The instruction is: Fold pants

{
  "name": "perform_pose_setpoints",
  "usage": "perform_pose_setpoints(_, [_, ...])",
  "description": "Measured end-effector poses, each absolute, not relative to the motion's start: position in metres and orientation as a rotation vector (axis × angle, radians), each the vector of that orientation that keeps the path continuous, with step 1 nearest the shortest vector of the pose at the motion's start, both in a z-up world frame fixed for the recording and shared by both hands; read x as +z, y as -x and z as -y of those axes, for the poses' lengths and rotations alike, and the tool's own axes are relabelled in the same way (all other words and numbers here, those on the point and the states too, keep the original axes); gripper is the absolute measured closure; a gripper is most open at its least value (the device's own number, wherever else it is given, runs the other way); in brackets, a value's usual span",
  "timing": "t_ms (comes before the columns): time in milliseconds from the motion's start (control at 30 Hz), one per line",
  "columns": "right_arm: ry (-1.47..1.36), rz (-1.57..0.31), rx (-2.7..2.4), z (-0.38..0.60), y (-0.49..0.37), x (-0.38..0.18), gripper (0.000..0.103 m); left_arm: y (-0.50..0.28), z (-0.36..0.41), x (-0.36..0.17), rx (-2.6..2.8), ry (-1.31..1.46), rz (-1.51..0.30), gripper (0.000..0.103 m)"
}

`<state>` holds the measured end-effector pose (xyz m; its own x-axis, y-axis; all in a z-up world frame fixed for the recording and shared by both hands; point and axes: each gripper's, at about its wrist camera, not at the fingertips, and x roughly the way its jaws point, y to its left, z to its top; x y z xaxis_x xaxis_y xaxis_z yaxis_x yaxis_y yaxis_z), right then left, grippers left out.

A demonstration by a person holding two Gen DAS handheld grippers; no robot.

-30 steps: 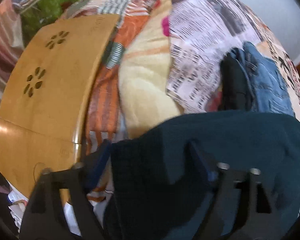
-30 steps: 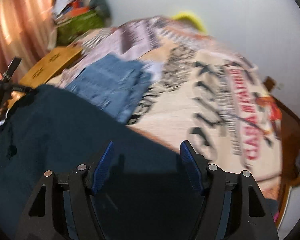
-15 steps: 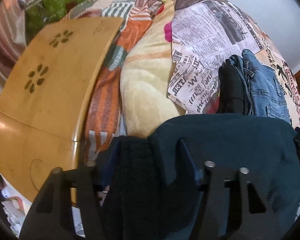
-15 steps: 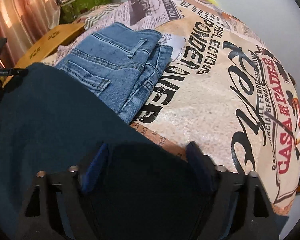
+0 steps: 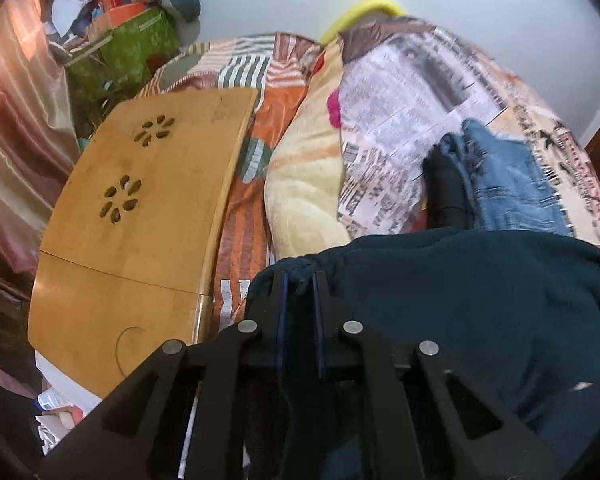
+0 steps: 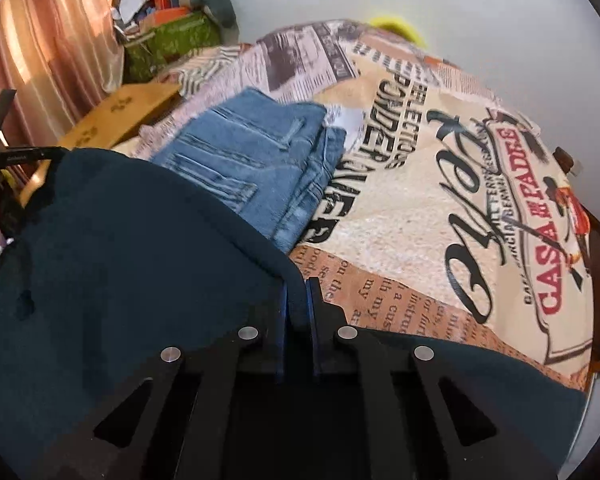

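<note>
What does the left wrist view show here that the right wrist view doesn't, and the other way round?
Only the left wrist view shows the left gripper pinching the dark teal pants, a cream pillow and a black garment beside the jeans. Only the right wrist view shows the right gripper pinching another edge of the pants, plus the bedcover's red CASA lettering. Both show the pants, folded blue jeans, wooden lap table and green bag.

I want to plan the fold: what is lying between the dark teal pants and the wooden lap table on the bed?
In the left wrist view, a strip of orange striped bedcover lies between the dark teal pants and the wooden lap table; nothing else shows there.
</note>
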<state>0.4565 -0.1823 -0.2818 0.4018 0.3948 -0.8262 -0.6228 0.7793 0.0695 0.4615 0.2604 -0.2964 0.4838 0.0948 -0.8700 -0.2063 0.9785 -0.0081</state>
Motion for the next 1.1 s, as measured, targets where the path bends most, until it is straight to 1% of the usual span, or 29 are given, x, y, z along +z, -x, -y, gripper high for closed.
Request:
perform_pose_setpoints(133, [0.259, -0.937, 0.665, 0.186, -0.437, -0.26, 0.095, -0.443, -0.253, -0.272, 0.157, 0.117, -1.017, 0.093])
perform_pose_setpoints(200, [0.246, -0.929, 0.669, 0.19, -0.427, -0.252, 0.095, -0.431, -0.249, -0.262, 0.139, 0.117, -1.003, 0.095])
perform_pose_setpoints(233, [0.238, -0.927, 0.671, 0.192, -0.422, -0.248, 0.095, -0.426, -0.246, -0.259, 0.133, 0.116, -1.002, 0.097])
perform_pose_setpoints(400, [0.224, -0.92, 0.673, 0.202, -0.393, -0.232, 0.095, -0.398, -0.237, -0.248, 0.115, 0.101, -1.005, 0.097])
perform_pose_setpoints(900, [0.184, -0.859, 0.649, 0.23, -0.296, -0.193, 0.095, -0.294, -0.23, -0.192, 0.105, 0.136, -0.883, 0.099])
perform_pose_setpoints(1100, [0.181, -0.828, 0.656, 0.23, -0.251, -0.186, 0.095, -0.253, -0.225, -0.185, 0.11, 0.125, -0.867, 0.099])
